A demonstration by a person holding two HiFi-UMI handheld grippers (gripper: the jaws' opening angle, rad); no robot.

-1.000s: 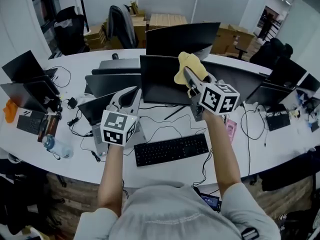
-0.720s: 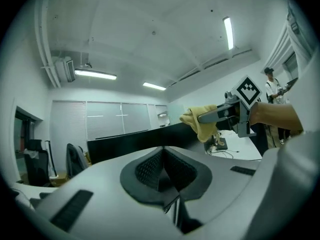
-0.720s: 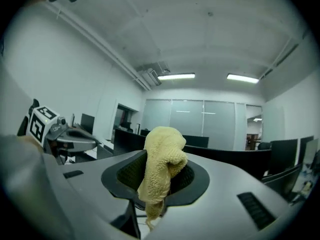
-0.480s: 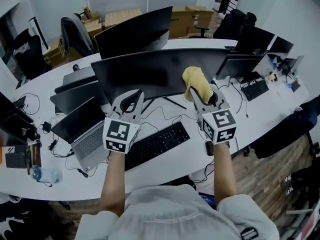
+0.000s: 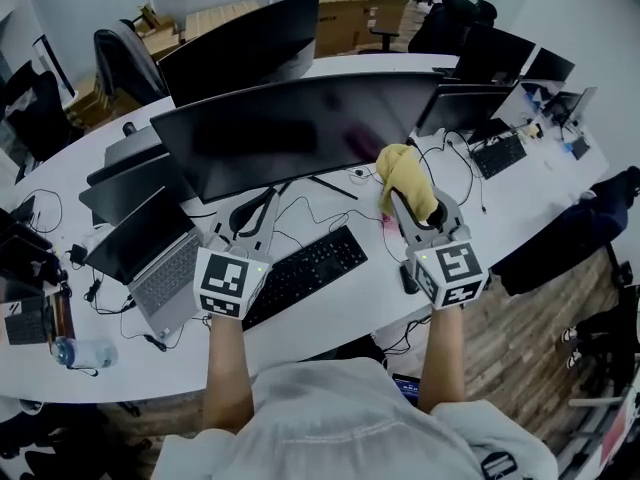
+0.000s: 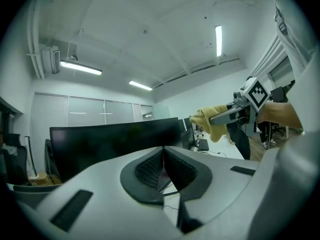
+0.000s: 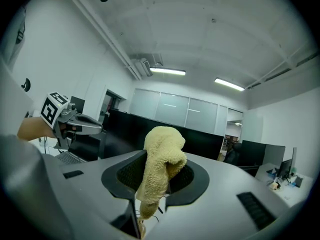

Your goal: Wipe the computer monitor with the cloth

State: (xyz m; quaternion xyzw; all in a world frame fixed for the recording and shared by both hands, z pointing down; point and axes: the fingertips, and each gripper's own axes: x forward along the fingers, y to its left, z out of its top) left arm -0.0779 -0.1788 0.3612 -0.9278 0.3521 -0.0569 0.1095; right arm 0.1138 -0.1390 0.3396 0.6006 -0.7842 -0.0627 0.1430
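A wide curved black monitor stands on the white desk, its screen dark. My right gripper is shut on a yellow cloth, held just in front of the screen's right end. In the right gripper view the yellow cloth bulges up out of the jaws and hangs down below them. My left gripper is shut with nothing in it, and it hovers over the desk below the monitor's middle. In the left gripper view, the monitor fills the background and the cloth shows at right.
A black keyboard lies in front of the monitor among loose cables. An open laptop sits at left, more monitors behind and to the right. A water bottle stands near the desk's left front edge.
The view has swung left and pulled back. Both grippers have come back toward me, away from the screen. The cloth has dropped from the monitor's top edge to in front of its lower right end.
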